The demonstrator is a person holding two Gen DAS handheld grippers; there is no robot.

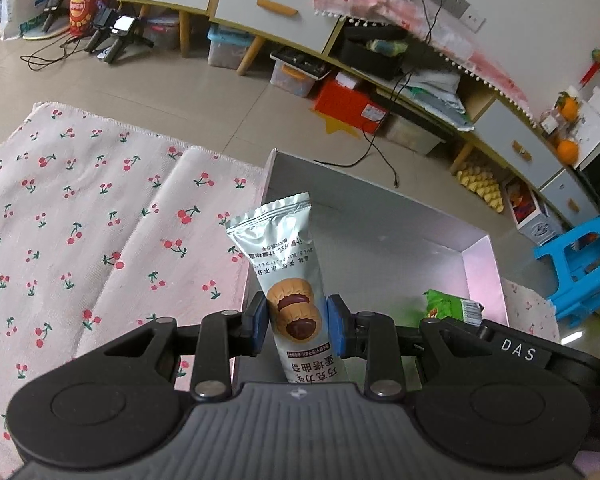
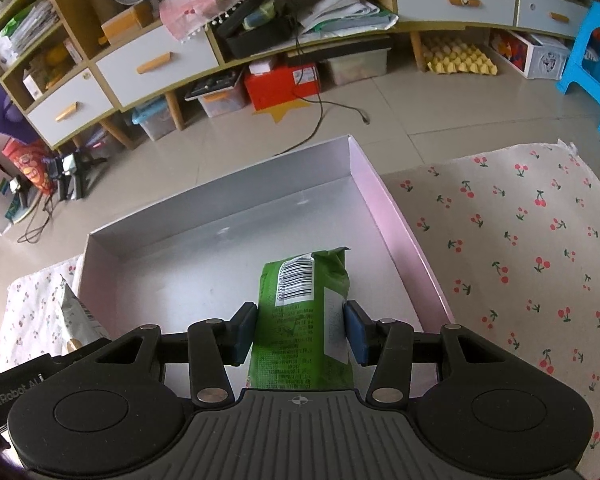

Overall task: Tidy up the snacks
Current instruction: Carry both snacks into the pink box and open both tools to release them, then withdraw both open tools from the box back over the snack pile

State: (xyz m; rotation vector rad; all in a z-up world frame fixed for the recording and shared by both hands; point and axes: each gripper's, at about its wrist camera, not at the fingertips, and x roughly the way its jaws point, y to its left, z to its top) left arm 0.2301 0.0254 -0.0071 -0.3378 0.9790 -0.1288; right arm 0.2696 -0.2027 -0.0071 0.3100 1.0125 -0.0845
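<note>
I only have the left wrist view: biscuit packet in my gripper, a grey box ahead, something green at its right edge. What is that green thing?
Observer: A green snack packet, clamped in the right gripper over the box.
Operator: Anything lying in the box already?
Observer: Nothing in the part the right view shows; the near end is hidden behind the gripper.
Operator: What is on the box's far side?
Observer: More of the cherry-print cloth, bare where it shows.
</note>
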